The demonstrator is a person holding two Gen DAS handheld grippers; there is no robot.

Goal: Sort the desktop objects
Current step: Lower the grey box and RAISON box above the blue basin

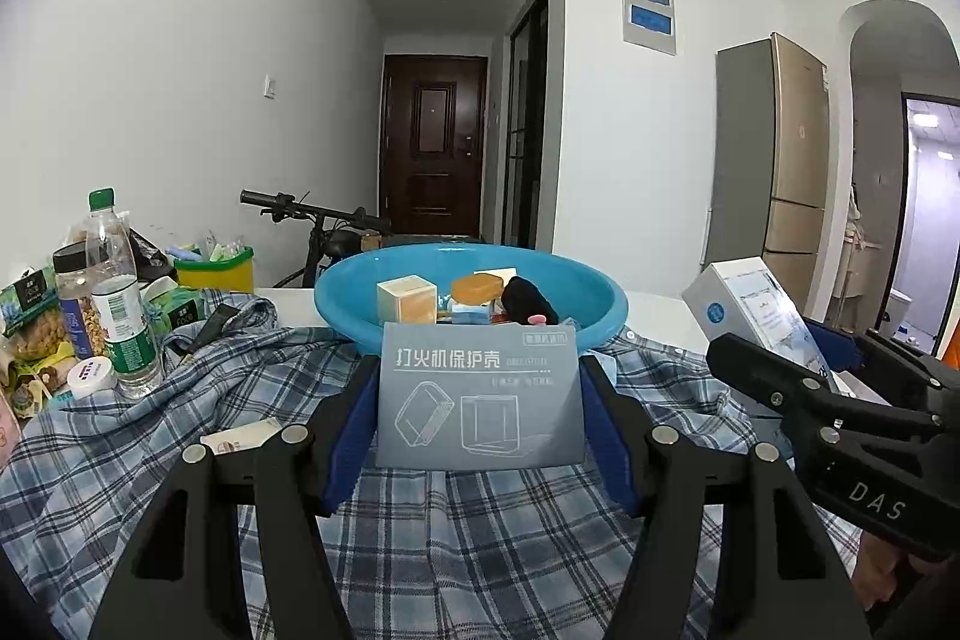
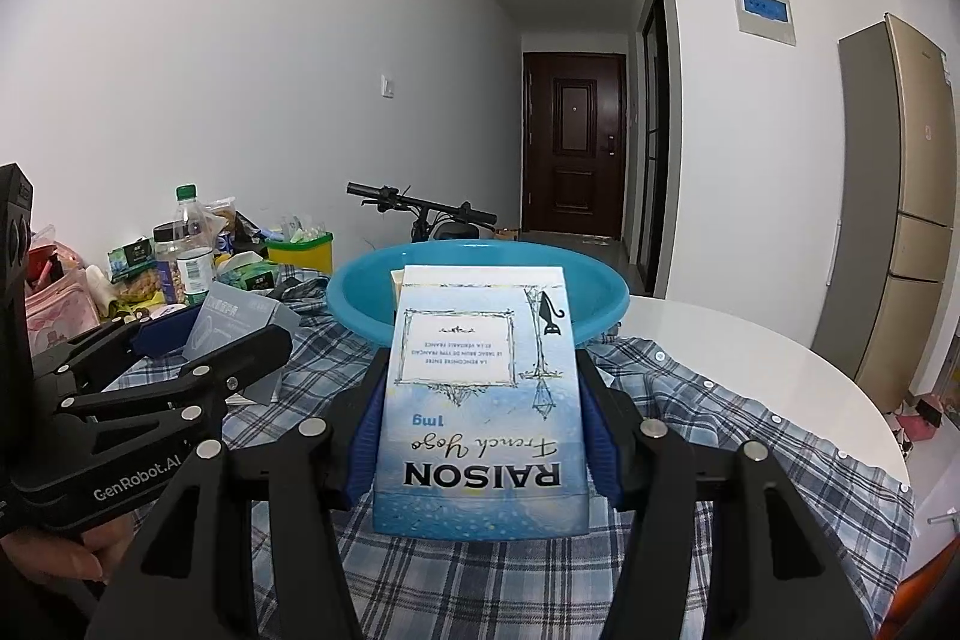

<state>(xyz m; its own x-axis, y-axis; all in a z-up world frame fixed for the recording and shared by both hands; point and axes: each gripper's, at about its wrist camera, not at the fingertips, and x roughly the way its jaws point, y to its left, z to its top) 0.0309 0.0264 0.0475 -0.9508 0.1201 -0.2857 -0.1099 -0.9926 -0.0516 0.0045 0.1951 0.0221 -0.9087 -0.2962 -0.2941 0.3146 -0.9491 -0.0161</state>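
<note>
- Left tool is clamped on a flat grey cardboard box, matte, with line drawings printed on it.
- Right tool pinches a glossy blue-and-white carton, held upside down.
- Both hang over a rumpled plaid shirt on the white counter.
- Just past them sits a round blue plastic basin with small boxes inside.
</note>
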